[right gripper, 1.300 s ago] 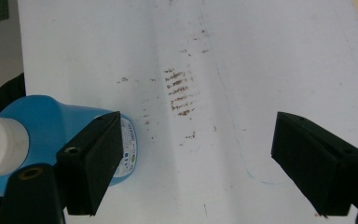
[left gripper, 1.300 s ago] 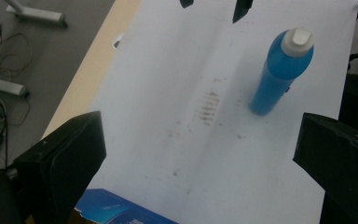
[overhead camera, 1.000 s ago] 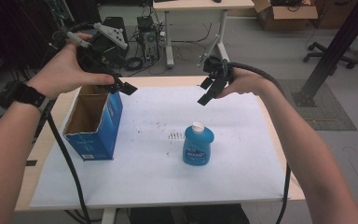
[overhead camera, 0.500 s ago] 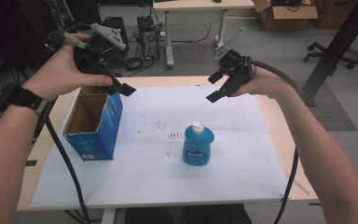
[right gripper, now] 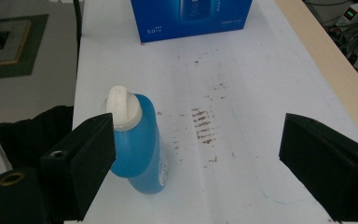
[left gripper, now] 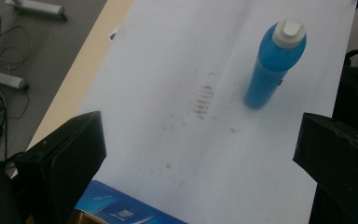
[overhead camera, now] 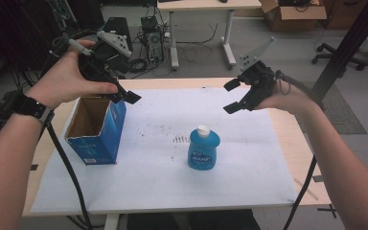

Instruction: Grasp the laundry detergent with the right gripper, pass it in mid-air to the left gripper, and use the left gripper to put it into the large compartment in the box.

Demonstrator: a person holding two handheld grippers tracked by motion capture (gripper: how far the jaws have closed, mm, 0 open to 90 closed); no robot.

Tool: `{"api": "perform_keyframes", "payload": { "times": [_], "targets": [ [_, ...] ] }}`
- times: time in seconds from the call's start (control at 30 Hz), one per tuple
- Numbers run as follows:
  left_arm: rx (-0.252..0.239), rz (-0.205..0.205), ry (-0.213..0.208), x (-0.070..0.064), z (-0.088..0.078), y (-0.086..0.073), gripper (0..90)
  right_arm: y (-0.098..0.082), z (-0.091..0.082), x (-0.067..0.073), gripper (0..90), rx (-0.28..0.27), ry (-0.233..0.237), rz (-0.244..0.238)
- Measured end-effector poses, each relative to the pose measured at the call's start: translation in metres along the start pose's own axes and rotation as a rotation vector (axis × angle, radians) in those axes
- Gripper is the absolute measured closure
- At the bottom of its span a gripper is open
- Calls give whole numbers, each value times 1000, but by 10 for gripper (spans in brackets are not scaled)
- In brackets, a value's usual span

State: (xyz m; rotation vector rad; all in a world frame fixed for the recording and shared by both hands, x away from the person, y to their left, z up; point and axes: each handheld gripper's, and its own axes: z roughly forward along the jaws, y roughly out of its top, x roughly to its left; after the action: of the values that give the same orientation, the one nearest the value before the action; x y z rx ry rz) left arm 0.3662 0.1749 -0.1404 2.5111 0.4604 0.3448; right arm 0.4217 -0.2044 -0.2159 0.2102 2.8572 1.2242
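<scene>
A: Blue bottle stands upright mid-table on the white sheet, free of both tools.

B: Right gripper?

A: Just spread its jaws, empty, pulled away up-right. Left gripper open above the blue box. Bottle looks released.

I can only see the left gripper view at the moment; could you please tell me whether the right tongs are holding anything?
Observer: No. The right tongs hang in the air above the far side of the table with nothing between them; their jaws have just been opening.
Operator: Thank you. Is the blue box at my bottom edge open or closed?
Observer: The blue box stands upright with its top open.
</scene>
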Motion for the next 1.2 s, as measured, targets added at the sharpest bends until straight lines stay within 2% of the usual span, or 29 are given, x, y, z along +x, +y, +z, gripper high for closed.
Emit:
{"api": "perform_keyframes", "payload": {
  "times": [0.4,0.67,0.87,0.97,1.2],
  "targets": [
    [-3,-8,-6,-2,3,-4,25,-31,1,12,96,-85,-3,19],
    [-4,-15,-13,-2,7,-9,26,-52,8,22,80,-143,-7,25],
    [-4,-9,-21,-1,9,-10,26,-70,20,29,71,-187,-6,43],
    [-6,-9,-22,-2,9,-10,26,-74,24,32,69,-195,-7,44],
    [-5,-7,-29,-2,11,-11,26,-86,34,41,70,-253,-10,43]
  ]
}}
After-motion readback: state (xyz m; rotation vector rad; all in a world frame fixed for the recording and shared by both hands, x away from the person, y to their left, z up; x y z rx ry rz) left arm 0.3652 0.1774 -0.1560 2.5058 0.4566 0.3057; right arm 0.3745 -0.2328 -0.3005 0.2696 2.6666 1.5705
